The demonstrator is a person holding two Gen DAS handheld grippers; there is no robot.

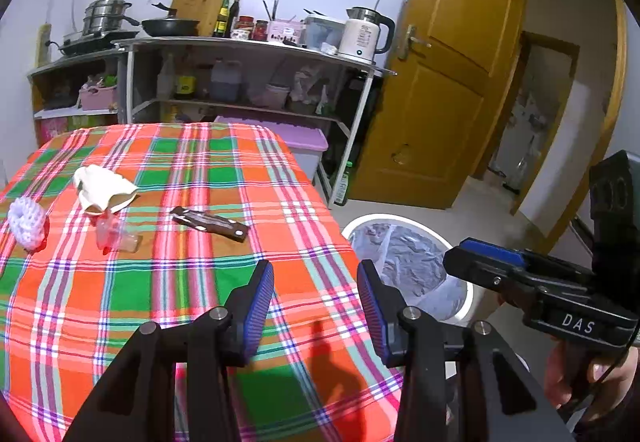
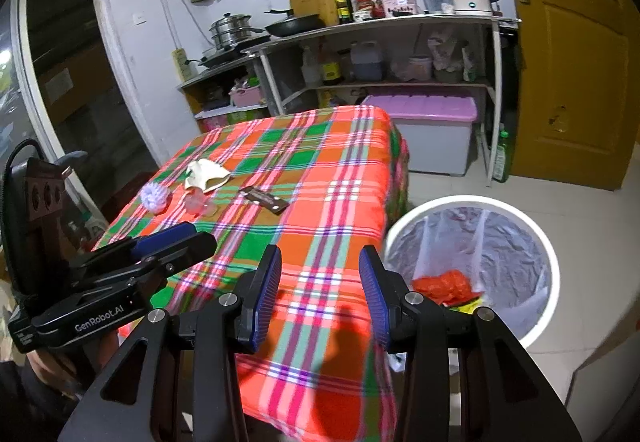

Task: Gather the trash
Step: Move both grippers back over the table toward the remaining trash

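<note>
On the plaid tablecloth [image 1: 224,282] lie a dark wrapper [image 1: 210,223], a crumpled cream paper [image 1: 105,187], a clear pink plastic piece [image 1: 114,236] and a white knitted ball [image 1: 25,220]. All four also show in the right wrist view: wrapper [image 2: 265,199], paper [image 2: 206,173], plastic [image 2: 198,203], ball [image 2: 154,196]. My left gripper [image 1: 316,306] is open and empty over the table's near right part. My right gripper [image 2: 320,296] is open and empty over the table's near right edge. A white bin [image 2: 548,246] with a clear liner holds red trash [image 2: 442,284].
The bin [image 1: 466,296] stands on the floor right of the table. A metal shelf rack [image 1: 248,46] with pans, bottles and a kettle stands behind. A purple-lidded box [image 2: 424,108] sits under it. A yellow door [image 1: 452,74] is at the right.
</note>
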